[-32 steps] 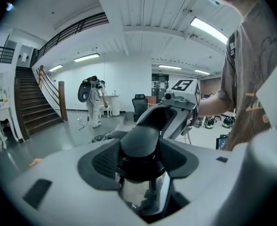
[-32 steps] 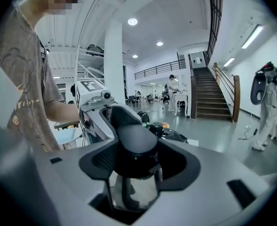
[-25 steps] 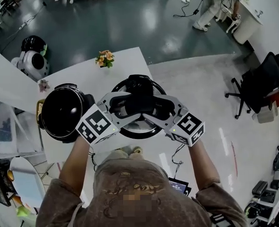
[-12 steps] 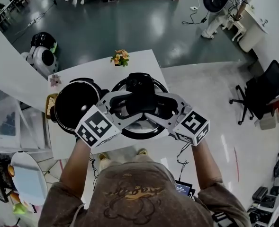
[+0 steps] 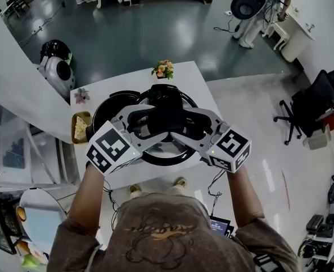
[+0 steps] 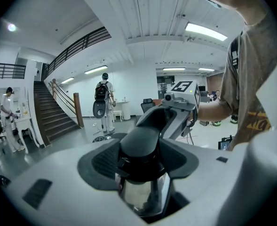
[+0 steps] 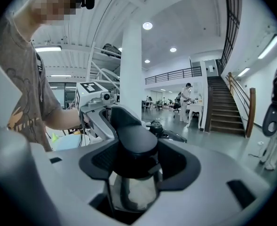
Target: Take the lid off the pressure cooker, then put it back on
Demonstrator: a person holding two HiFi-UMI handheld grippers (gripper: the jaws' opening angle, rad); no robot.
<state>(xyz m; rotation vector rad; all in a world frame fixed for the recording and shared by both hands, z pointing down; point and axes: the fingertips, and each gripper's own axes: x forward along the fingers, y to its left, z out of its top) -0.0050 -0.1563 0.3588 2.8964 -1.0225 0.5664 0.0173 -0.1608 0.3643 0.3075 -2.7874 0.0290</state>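
Round steel lid | clenched by left gripper, right gripper | above black round pot, white bench | orange flowers, yellow tray near

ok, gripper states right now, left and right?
Left gripper: closed on the lid handle.
Right gripper: closed on the same lid handle, from the other side.

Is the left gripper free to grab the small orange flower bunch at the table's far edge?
Probably not: the left gripper grips the black handle of the round metal lid, opposite the right gripper.
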